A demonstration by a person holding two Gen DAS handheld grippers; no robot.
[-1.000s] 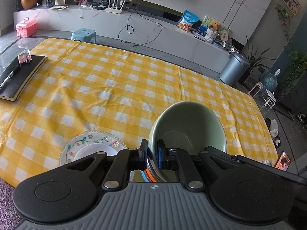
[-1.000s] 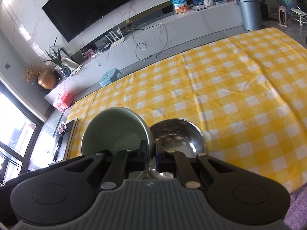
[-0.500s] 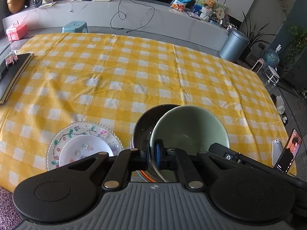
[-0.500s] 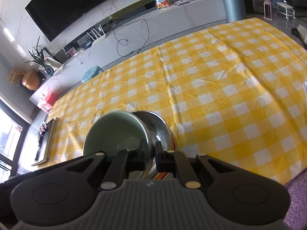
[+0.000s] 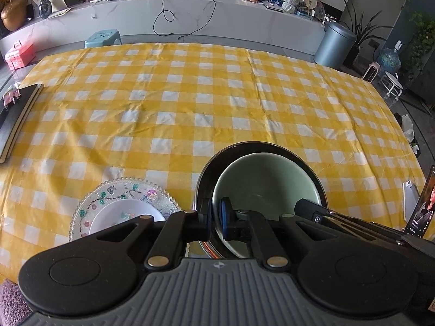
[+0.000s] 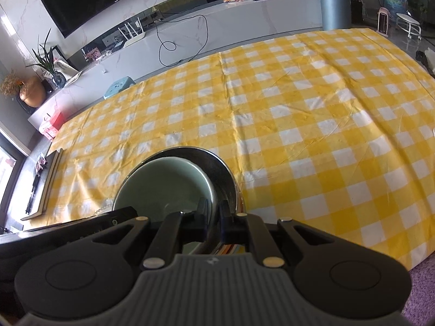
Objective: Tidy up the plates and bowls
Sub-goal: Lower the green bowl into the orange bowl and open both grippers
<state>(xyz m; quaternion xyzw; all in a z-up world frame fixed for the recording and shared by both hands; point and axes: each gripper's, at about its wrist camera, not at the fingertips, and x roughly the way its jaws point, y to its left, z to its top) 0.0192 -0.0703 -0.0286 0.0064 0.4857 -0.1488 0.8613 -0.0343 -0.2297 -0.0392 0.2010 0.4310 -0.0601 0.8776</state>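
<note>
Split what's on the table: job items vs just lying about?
Job items:
- green bowl, pinched at its rim by left gripper
- steel bowl around it, rim held by right gripper
- floral glass plate with a small white plate on it

Lying about:
- black notebook
- two phones at the table's edge
</note>
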